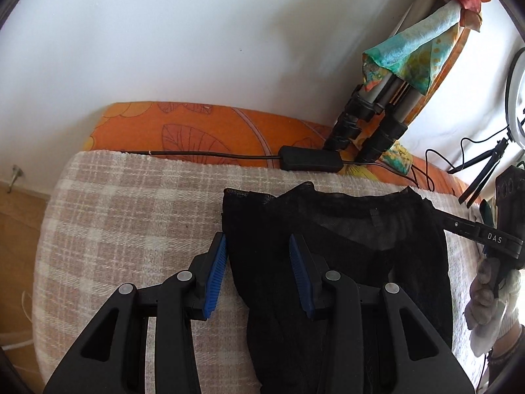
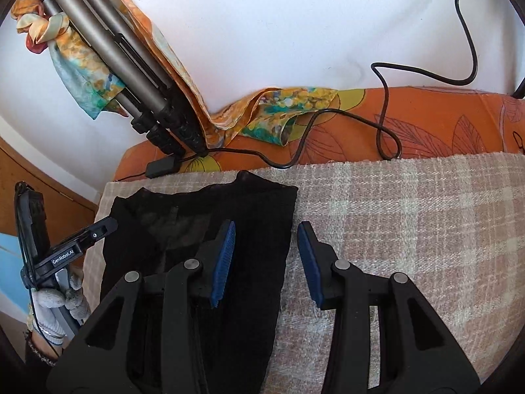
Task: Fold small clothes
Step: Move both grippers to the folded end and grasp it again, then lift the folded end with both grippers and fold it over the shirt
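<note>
- Black linkage arms with blue pads fill the foreground of both wrist views, above a beige checked blanket [image 1: 124, 203].
- Left gripper [image 1: 258, 274]: jaws apart at a moderate gap, straddling the left edge of the black sheer garment [image 1: 328, 246]; right pad over the fabric, left pad over bare blanket beside that edge. No pinch on the cloth visible; whether the pads touch it cannot be told.
- Right gripper [image 2: 266, 264]: jaws parted about as wide, straddling the garment's right edge; left pad over the fabric, right pad over the blanket just beside that edge. Released, nothing clamped.
- Garment spread flat on the blanket, waistband at its far end near the blanket's far edge, lower part running back under both grippers.
- Beyond the garment: orange leaf-print cover [image 1: 197, 131], with a black cable and adapter box [image 1: 310, 161] lying along it.
- Tripod legs [image 1: 377, 111] wrapped in a colourful scarf [image 1: 413, 52] behind the garment, against a white wall.
- Gloved hand [image 1: 492, 298] gripping the other tool, right of the garment in the left view.
</note>
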Demonstrator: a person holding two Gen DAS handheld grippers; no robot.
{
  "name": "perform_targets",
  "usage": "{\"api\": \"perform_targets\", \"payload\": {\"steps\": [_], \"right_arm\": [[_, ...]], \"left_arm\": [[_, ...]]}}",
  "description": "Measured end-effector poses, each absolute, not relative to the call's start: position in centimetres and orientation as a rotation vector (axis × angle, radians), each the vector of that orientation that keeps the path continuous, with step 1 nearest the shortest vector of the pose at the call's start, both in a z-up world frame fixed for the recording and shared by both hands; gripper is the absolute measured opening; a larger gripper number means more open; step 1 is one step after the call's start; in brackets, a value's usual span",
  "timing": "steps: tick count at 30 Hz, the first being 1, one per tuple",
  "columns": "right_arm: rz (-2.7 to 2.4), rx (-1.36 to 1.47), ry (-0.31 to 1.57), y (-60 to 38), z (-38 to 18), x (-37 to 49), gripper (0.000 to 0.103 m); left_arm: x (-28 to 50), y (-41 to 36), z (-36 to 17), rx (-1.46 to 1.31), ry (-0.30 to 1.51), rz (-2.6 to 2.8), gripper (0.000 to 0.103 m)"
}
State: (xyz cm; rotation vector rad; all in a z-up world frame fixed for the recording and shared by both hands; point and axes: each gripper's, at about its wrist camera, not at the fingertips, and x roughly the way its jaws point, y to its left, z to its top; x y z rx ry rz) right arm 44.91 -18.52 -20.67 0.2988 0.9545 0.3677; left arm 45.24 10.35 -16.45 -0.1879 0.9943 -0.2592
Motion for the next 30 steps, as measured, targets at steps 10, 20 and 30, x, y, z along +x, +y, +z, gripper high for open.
{"api": "perform_targets", "payload": {"steps": [10, 20, 30], "right_arm": [[0.393, 0.218, 0.923, -16.8, -20.6, 44.6, 0.008], [0.472, 0.196, 0.813, -16.6, -15.7, 40.0, 0.006], [0.53, 0.204, 0.75, -16.8, -10.4, 31.2, 0.006]], "left_arm": [[46.0, 8.7, -16.5, -0.143, 0.94, -0.285, 0.004], [41.8, 8.1, -12.0, -0.134, 0.848, -0.349, 0.003], [33.5, 8.8, -7.1, -0.13, 0.766, -0.374, 0.003]]}}
